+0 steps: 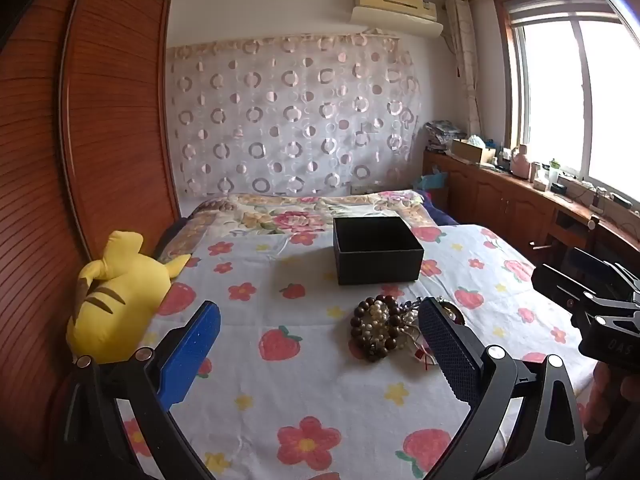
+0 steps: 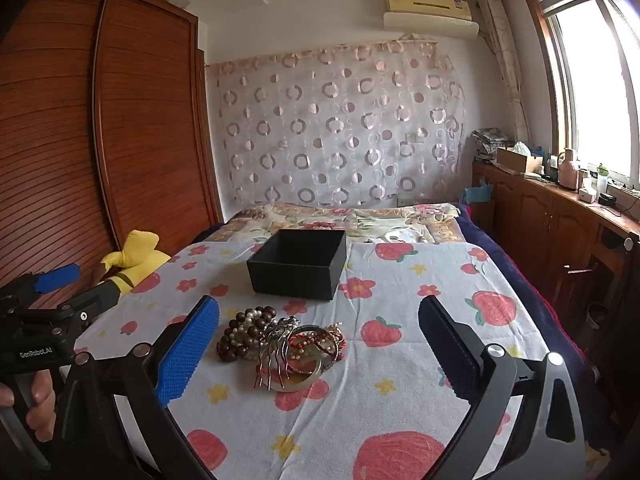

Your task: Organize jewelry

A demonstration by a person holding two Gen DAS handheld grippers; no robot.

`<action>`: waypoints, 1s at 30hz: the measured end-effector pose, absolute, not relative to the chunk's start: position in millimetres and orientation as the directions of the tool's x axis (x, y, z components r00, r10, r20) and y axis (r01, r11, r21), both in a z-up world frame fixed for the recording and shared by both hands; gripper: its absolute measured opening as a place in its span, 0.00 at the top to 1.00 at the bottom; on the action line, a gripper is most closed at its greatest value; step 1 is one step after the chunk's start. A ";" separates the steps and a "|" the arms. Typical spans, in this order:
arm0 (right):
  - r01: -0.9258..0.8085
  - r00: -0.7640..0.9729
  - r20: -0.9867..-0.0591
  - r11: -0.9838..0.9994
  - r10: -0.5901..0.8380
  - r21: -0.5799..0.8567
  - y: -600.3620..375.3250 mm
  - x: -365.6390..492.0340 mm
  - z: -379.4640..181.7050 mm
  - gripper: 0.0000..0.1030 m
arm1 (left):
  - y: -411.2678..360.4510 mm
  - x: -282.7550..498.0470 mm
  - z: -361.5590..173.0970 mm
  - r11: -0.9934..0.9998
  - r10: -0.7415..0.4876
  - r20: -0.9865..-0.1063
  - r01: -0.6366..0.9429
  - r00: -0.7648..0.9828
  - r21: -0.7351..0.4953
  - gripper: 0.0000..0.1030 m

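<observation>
A pile of jewelry (image 2: pixel 276 344) lies on the flowered bedsheet: dark wooden bead bracelets (image 1: pixel 376 330), pearl strands, a metal hair comb (image 2: pixel 276 360), a silver bangle and red cords. An open, empty black box (image 1: pixel 378 250) stands just beyond the pile, and shows in the right wrist view too (image 2: pixel 298 264). My left gripper (image 1: pixel 320 340) is open and empty, above the sheet with the pile near its right finger. My right gripper (image 2: pixel 320 340) is open and empty, with the pile between its fingers, closer to the blue left one.
A yellow plush toy (image 1: pixel 116 296) lies at the bed's left edge against a wooden wardrobe (image 1: pixel 100 120). A wooden counter (image 2: pixel 560 208) with bottles and boxes runs under the window on the right. A folded floral quilt (image 2: pixel 340 216) lies behind the box.
</observation>
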State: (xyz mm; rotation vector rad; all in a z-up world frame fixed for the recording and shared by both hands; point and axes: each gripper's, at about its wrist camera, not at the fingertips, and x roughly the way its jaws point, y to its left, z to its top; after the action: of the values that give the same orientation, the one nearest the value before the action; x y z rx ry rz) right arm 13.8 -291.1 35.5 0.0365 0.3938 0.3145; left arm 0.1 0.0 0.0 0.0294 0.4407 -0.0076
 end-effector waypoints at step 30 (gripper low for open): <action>-0.294 0.872 -0.379 0.951 0.310 0.100 -291.1 12.3 36.1 0.02 | 0.1 -0.1 0.1 1.000 -0.001 -0.421 0.013 0.907 0.025 0.07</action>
State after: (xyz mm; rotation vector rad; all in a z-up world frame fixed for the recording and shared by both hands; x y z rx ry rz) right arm 12.3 -291.1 36.1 0.0395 0.4029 0.3155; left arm -0.1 0.1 0.1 0.0272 0.4341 -0.0072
